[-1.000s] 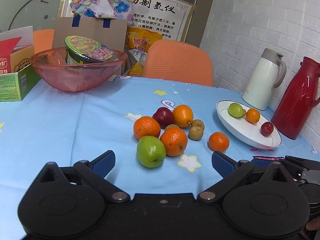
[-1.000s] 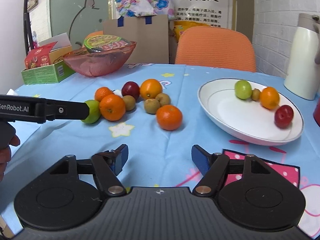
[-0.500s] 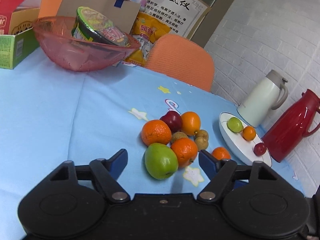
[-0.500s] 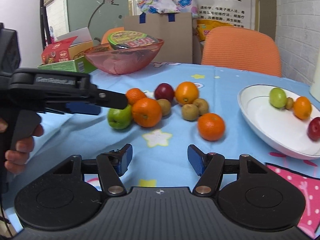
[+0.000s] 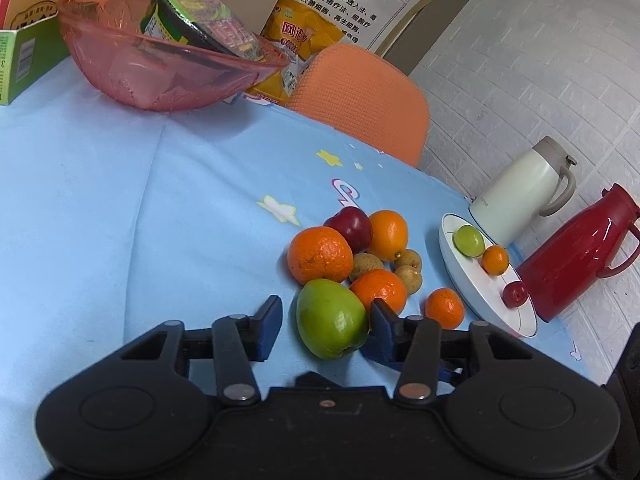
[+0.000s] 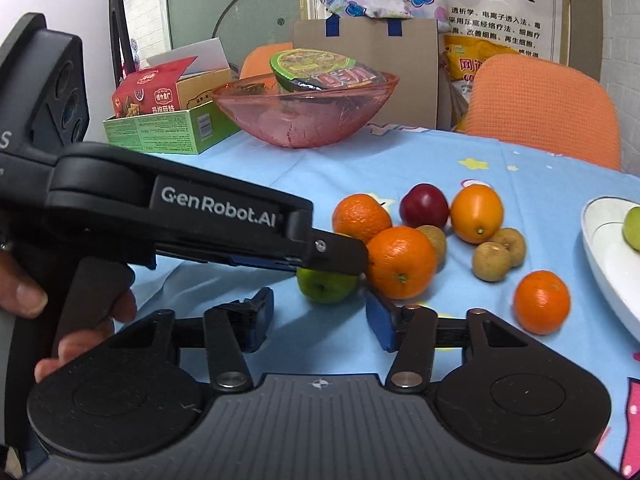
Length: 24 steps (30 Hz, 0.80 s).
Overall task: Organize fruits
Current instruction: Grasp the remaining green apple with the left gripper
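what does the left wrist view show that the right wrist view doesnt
Only the left wrist view shows the white jug, the red jug, and the small orange and red fruit on the white plate.

Only the right wrist view shows the left claw's side, its hand, and the open right claw.

Both show the green apple between the left claw's open pads, the loose fruit pile and the pink bowl.

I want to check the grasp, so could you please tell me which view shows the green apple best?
The left wrist view: the green apple sits nearly whole between the open left claw. The right wrist view shows only its lower part under that claw.
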Each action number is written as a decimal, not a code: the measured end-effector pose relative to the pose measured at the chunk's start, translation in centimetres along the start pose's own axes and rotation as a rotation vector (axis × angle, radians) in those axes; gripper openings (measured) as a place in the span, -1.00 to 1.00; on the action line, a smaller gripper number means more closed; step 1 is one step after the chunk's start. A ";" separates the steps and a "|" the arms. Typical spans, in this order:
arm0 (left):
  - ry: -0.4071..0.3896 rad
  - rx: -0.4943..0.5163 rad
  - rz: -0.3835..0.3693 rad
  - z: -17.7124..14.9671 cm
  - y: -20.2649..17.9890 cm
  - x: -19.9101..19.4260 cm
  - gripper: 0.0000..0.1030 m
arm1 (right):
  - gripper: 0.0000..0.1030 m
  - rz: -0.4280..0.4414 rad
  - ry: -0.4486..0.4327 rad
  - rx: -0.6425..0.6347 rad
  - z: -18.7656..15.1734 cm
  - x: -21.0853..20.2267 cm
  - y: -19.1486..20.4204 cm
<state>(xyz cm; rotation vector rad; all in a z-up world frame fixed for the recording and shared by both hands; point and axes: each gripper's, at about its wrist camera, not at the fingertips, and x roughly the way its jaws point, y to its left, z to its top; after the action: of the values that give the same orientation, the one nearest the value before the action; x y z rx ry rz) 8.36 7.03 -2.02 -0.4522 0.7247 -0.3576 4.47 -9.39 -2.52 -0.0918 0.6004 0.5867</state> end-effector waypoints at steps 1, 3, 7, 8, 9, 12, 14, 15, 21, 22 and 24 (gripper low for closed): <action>0.013 0.001 -0.008 0.0 0.0 0.1 0.32 | 0.49 0.001 0.002 0.001 0.1 0.1 0.1; 0.018 0.024 0.000 -0.2 -0.4 0.0 0.35 | 0.40 -0.031 -0.007 -0.012 0.1 0.2 0.4; 0.029 0.035 -0.008 -0.6 -0.6 -0.2 0.35 | 0.22 -0.043 -0.010 0.003 -0.1 -0.1 0.2; 0.030 0.032 -0.012 -0.8 -0.6 -0.3 0.35 | 0.22 -0.039 -0.009 0.009 -0.2 -0.3 0.2; 0.030 0.032 -0.013 -0.9 -0.7 -0.4 0.35 | 0.22 -0.038 -0.009 0.010 -0.3 -0.4 0.2; 0.029 0.036 -0.007 -1.3 -1.1 -0.6 0.35 | 0.23 -0.043 -0.006 0.011 -0.3 -0.5 0.2; 0.031 0.027 -0.007 -1.4 -1.3 -0.7 0.35 | 0.24 -0.039 -0.008 0.014 -0.5 -0.8 0.2; 0.031 0.026 -0.009 -1.6 -1.4 -0.8 0.35 | 0.23 -0.038 -0.011 0.011 -0.6 -1.0 0.2; 0.031 0.066 -0.023 -2.3 -3.1 -1.4 0.35 | 0.23 -0.048 -0.046 0.007 -1.6 -2.9 -0.1; 0.033 0.076 -0.026 -2.5 -3.6 -1.4 0.35 | 0.22 -0.052 -0.052 0.009 -1.8 -3.3 -0.4; 0.038 0.099 -0.036 -2.7 -4.7 -1.2 0.35 | 0.22 -0.066 -0.067 0.023 -2.2 -4.1 -0.9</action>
<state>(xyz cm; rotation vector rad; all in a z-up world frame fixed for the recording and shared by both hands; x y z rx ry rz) 4.89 2.93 -0.74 -0.3662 0.7329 -0.4347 1.10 -12.75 -2.09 -0.0700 0.5369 0.5170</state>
